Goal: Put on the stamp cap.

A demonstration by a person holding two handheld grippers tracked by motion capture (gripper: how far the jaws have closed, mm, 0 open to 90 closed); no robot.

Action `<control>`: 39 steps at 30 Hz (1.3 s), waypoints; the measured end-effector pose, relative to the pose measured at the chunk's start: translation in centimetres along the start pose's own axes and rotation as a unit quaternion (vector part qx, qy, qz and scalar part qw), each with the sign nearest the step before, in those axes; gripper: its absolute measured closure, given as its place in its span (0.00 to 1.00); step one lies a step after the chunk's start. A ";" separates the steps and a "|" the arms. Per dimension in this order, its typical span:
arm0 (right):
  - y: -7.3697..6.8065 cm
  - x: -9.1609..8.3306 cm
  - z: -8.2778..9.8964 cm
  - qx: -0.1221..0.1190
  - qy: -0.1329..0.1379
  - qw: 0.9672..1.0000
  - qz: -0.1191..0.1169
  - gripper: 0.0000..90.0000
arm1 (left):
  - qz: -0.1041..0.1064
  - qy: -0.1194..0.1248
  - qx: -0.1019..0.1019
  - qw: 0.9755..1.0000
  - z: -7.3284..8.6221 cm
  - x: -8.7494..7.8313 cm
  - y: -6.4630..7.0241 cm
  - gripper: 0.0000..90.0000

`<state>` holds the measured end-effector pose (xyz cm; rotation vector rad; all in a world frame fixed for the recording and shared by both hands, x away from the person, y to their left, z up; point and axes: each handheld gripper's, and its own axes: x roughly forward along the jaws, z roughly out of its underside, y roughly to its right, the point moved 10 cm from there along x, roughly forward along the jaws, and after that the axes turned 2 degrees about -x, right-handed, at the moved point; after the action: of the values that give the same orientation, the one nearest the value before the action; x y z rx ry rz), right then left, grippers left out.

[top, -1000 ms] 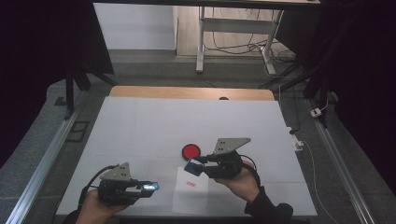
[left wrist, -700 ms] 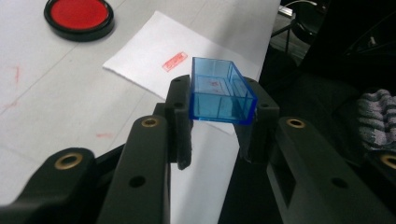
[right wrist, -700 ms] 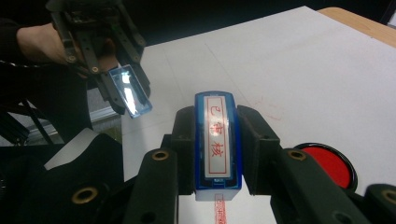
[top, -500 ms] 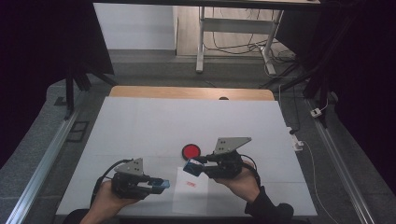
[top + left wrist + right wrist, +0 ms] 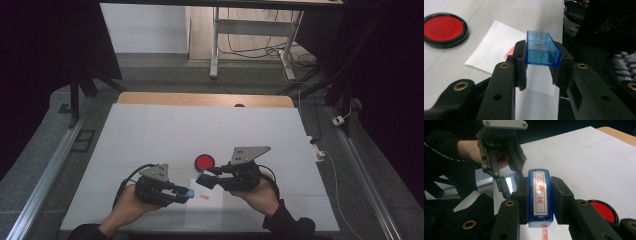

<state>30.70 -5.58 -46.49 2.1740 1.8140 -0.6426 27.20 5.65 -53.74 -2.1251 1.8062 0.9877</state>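
Observation:
My right gripper [image 5: 540, 202] is shut on a blue rectangular stamp [image 5: 539, 191] whose face bears red characters; it hovers just above the white sheet [image 5: 212, 212]. My left gripper [image 5: 541, 58] is shut on the stamp's clear blue cap [image 5: 541, 48], open side up. In the high view the cap [image 5: 186, 193] and the stamp [image 5: 205, 179] lie a short gap apart, tips facing each other. A red printed mark [image 5: 204, 197] lies on the sheet between them. A round red ink pad [image 5: 204, 161] rests just beyond the stamp.
The white table top [image 5: 165, 130] stretches wide behind the pad, with a wooden strip [image 5: 200, 99] at its far edge. A metal rail [image 5: 45, 175] runs along the left side, and cables [image 5: 320, 145] trail off the right edge.
My left gripper has carried the blue cap rightwards, from the table's left front to the sheet's edge, close to the stamp. The right gripper and stamp have stayed still.

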 end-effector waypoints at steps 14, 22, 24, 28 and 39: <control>-0.4 -0.1 -0.2 -0.005 0.005 1.000 -0.012 0.77 | 0.039 0.008 0.040 0.998 -2.0 1.7 -0.7 0.76; -0.8 0.0 -0.2 -0.008 0.005 1.000 -0.024 0.77 | 0.065 0.010 0.056 0.996 -2.6 2.3 -0.8 0.76; -0.9 0.0 -0.2 -0.009 0.004 1.000 -0.026 0.77 | 0.071 0.012 0.058 0.996 -2.7 2.4 -0.8 0.76; -0.9 0.1 -0.2 -0.009 0.002 1.000 -0.028 0.77 | 0.083 0.018 0.059 0.995 -3.0 2.5 -0.8 0.76; -0.9 -0.1 -0.3 -0.007 0.007 0.999 -0.032 0.77 | 0.108 0.034 0.064 0.991 -3.4 2.4 -0.7 0.76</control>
<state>29.84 -5.38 -46.07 2.1233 1.8973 -0.6274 29.19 2.04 -52.80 -1.9411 2.1081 0.8266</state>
